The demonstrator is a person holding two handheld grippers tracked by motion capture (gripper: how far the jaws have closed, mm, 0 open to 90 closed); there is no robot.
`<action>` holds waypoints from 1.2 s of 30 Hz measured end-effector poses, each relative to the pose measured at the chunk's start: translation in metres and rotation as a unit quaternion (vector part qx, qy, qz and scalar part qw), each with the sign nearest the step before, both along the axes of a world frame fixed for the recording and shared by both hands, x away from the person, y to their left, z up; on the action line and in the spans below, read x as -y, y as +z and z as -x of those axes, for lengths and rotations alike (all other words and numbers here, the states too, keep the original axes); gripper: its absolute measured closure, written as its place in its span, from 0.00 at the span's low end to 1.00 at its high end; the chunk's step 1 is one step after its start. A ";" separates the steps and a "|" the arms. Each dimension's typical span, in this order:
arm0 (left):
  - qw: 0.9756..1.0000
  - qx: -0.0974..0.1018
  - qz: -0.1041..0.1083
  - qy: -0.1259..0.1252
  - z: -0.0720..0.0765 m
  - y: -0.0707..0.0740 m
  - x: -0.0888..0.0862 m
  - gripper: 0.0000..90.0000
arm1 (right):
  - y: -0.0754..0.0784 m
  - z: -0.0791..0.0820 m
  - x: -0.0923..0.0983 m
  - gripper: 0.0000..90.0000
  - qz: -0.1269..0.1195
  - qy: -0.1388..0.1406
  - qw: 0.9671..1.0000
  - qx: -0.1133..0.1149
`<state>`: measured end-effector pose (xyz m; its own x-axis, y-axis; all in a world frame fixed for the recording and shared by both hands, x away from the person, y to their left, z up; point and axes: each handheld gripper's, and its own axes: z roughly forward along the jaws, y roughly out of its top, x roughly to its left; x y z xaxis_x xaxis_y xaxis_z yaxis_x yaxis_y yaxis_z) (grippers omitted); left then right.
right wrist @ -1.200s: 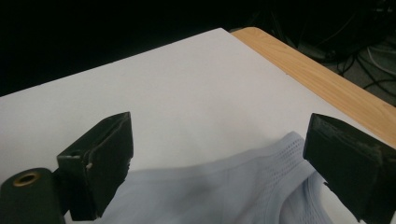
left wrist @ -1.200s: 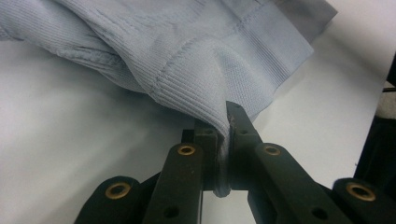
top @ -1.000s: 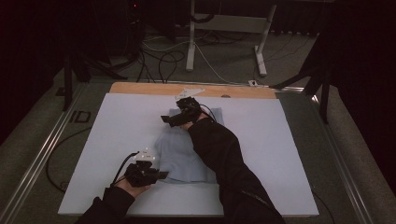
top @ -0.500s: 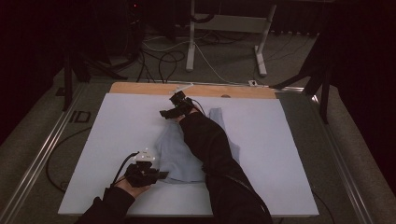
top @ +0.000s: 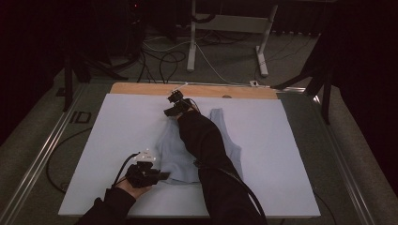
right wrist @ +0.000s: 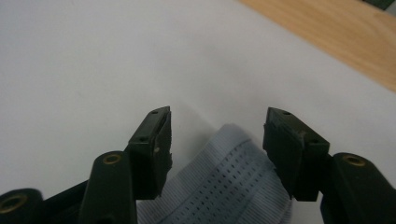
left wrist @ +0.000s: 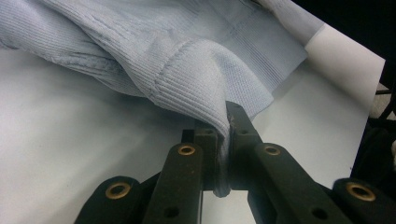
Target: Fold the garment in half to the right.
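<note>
At the table (top: 117,122), our left gripper (left wrist: 223,154) pinches the near hem of the top (top: 176,154) lying mid-table, our right gripper (right wrist: 217,140), jaws wide, poised over a far strap (right wrist: 224,177), which we judge must be closed on next.
</note>
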<state>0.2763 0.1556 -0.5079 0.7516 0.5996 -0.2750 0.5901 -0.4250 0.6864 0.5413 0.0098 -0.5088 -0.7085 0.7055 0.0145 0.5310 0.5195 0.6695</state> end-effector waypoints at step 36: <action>1.000 -0.006 0.003 -0.001 0.000 -0.003 0.004 0.96 | 0.002 0.007 -0.005 0.94 0.082 0.017 0.996 0.011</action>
<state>0.2767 0.1511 -0.5109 0.7493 0.5970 -0.2868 0.5973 -0.4221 0.6819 0.5344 0.0149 -0.5064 -0.7315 0.6719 -0.1160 0.4962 0.6414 0.5852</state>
